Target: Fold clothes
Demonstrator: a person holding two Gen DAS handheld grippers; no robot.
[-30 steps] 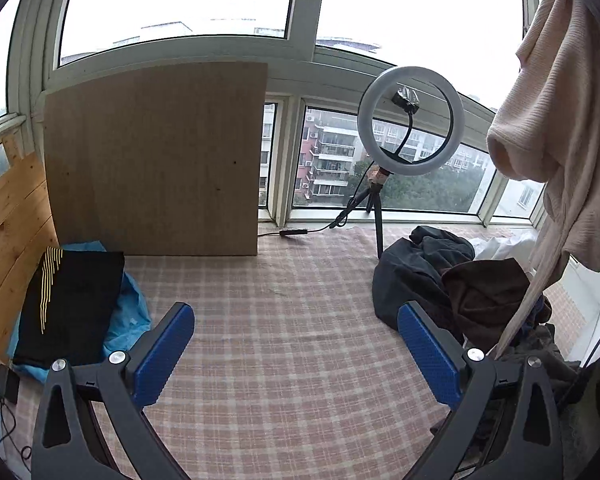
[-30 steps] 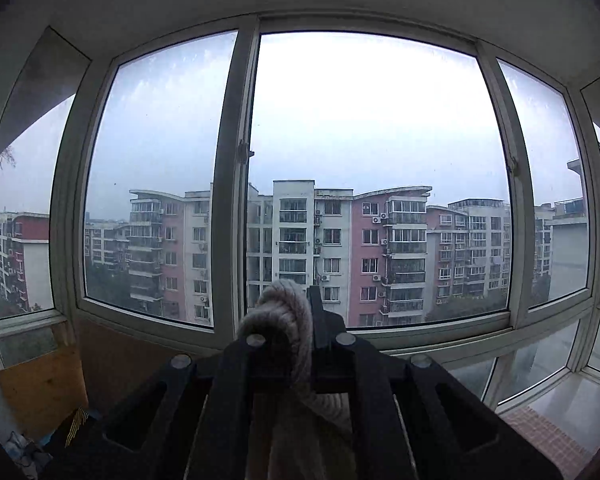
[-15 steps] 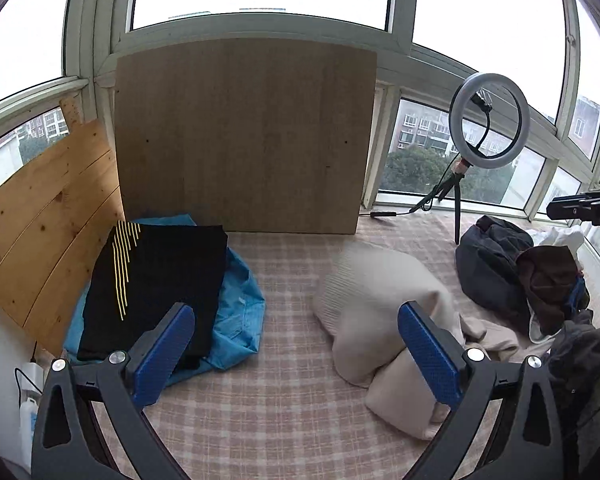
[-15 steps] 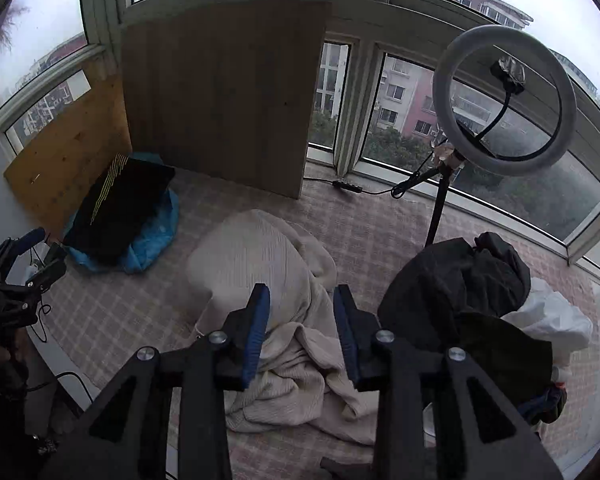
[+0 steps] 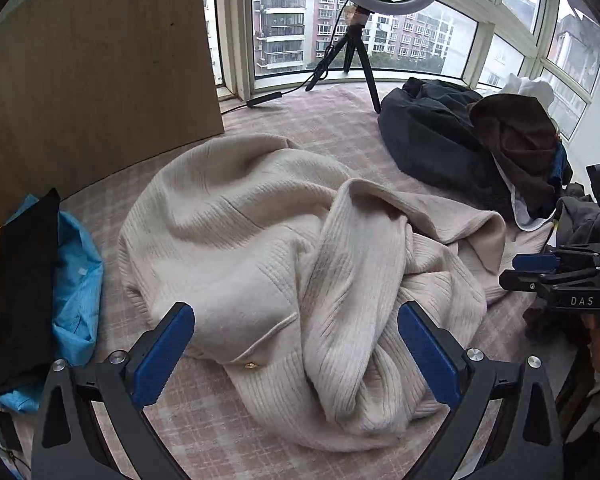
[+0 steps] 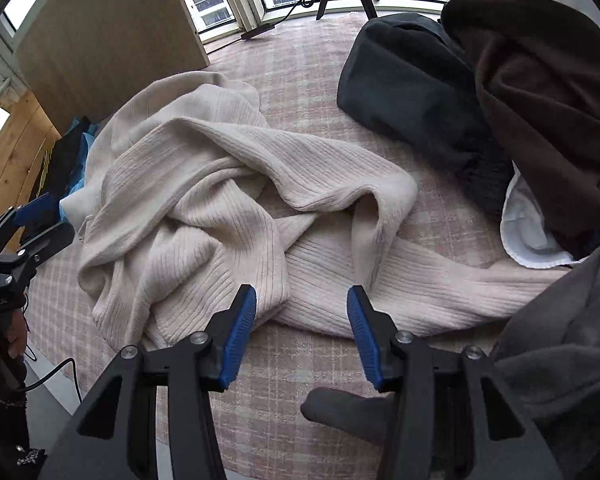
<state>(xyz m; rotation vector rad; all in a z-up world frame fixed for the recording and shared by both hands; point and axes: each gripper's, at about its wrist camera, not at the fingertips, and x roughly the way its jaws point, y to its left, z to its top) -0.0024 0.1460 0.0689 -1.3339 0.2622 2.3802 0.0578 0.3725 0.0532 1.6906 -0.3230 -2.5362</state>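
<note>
A cream ribbed knit sweater (image 5: 260, 240) lies crumpled in a heap on the pink checked cloth (image 5: 324, 128); it also fills the middle of the right wrist view (image 6: 220, 200). My left gripper (image 5: 296, 352) is open and empty, low over the sweater's near edge. My right gripper (image 6: 302, 332) is open and empty, just above a sleeve (image 6: 380, 288) that stretches to the right. The right gripper shows at the right edge of the left wrist view (image 5: 540, 268).
A folded black garment with yellow stripes (image 5: 16, 280) lies on a blue one (image 5: 76, 292) at the left. A pile of dark clothes (image 5: 480, 152) sits at the right. A ring light on a tripod (image 5: 360, 20) and a wooden board (image 5: 100, 60) stand behind.
The right gripper let go of the sweater, which dropped from hanging in the air onto the cloth. Both grippers came down close over it, and the right jaws opened wider.
</note>
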